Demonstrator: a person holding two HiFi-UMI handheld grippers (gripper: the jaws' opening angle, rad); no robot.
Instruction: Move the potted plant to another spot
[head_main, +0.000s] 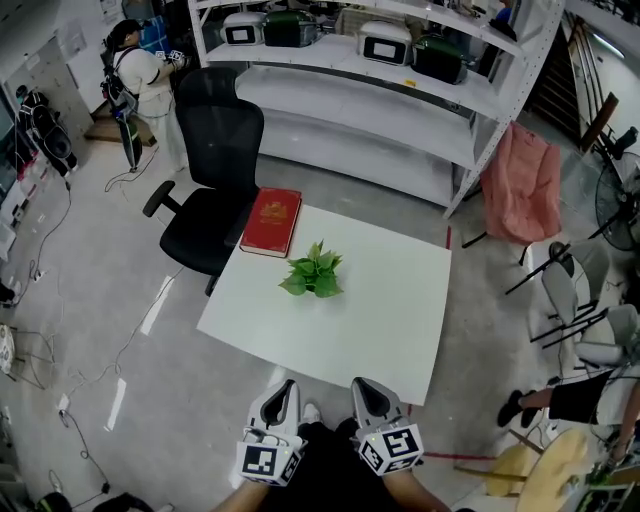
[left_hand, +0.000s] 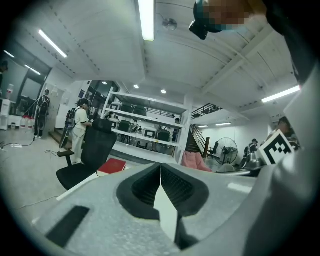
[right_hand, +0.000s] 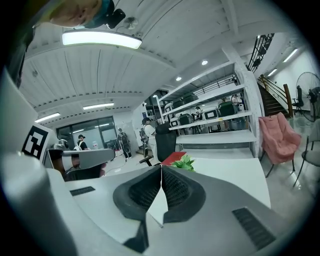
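On the white table (head_main: 390, 300), toward its far-left part, the potted plant (head_main: 314, 271) stands untouched, near the red book (head_main: 272, 221) but apart from it. Task not begun, by my read: nothing gripped, plant not lifted. Left tongs (head_main: 284, 392) & right tongs (head_main: 366, 392) hang side by side just off the table's near edge, well apart from the plant. Both have jaws together, nothing btw them. Left to do: reach, open, grip pot, carry to a new spot, set down. Containers: pot is hidden under leaves in head view. Right gripper view shows only foliage too, so pot & soil can't be judged.
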